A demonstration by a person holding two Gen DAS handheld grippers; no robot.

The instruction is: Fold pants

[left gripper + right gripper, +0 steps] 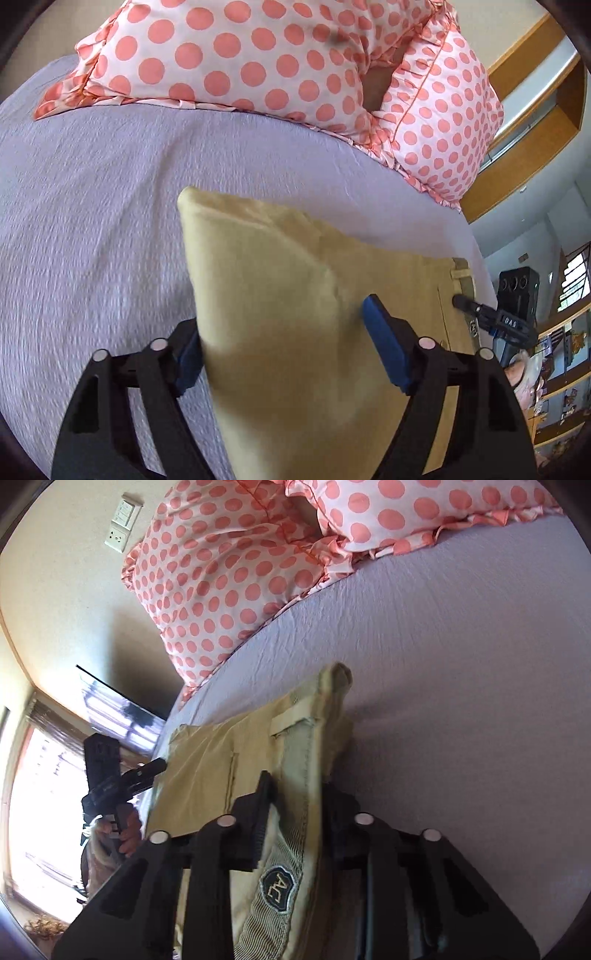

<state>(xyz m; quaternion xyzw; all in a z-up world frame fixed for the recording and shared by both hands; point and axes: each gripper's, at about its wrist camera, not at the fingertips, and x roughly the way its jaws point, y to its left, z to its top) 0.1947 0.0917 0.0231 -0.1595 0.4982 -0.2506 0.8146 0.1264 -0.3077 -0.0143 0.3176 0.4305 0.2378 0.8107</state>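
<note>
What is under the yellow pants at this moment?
The lavender bedsheet lies under and around the pants, which the left gripper and right gripper hold by opposite ends. Anything directly beneath the fabric is covered and cannot be seen.

Left tool [284, 343] clamped on pants [295, 295] fabric, fingers wide around fold. Right tool [295, 801] clamped on waistband.

tan pants [280, 280], lifted over bed
</note>
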